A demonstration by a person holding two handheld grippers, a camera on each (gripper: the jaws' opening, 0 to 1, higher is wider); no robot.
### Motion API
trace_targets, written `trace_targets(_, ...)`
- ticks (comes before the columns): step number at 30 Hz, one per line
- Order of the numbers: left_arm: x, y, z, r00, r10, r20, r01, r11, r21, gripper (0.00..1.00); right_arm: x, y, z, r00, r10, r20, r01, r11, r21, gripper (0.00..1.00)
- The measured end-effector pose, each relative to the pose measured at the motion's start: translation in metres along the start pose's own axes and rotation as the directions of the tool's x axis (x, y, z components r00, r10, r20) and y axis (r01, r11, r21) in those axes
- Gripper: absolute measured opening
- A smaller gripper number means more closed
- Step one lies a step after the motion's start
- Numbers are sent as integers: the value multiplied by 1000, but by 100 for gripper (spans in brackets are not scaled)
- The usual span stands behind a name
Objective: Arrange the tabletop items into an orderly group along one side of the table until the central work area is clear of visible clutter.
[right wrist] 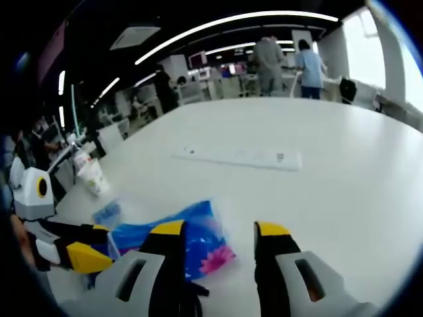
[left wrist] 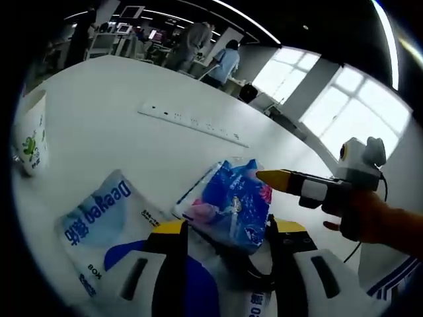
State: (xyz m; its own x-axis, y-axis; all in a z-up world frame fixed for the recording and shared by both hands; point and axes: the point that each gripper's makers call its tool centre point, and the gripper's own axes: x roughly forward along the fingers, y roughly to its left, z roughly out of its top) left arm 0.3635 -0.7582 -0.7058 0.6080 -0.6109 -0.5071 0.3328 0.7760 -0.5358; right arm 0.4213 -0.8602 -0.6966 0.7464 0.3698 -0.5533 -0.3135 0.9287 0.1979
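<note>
Altogether, both grippers, left [left wrist: 225, 232] and right [right wrist: 218, 239], gape empty over one blue packet [left wrist: 231, 201] (plus one cup [left wrist: 30, 139], one power strip [left wrist: 192, 122]).

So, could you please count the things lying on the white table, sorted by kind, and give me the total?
Paper cup: 1
Power strip: 1
Blue flowered packet: 1
White and blue tissue pack: 1
Total: 4

Open-plan office — desks [right wrist: 218, 82], monitors [left wrist: 130, 12]
</note>
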Motion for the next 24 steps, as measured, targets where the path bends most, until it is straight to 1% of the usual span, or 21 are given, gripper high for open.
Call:
trace_targets(4,1,0,0,1000,3,1,-3,1000,-2,48,1,-1,0,1000,3,0,-3,1000,5,37)
trace_targets(7,3,-1,2,1000,-7,10,7,999,-35,48,3,-2,0,1000,1,1,-1,1000,6,36)
trace_targets(13,5,0,2,1000,-1,5,1,1000,-26,47,6,-2,0,1000,5,-2,-5,1000,3,35)
trace_targets(18,5,1,2,1000,5,4,-5,1000,-29,45,9,-1,-2,1000,11,-10,-11,1000,1,32)
trace_targets(24,6,4,3,1000,12,6,-12,999,-45,40,10,1,-4,1000,17,-18,-17,1000,5,28)
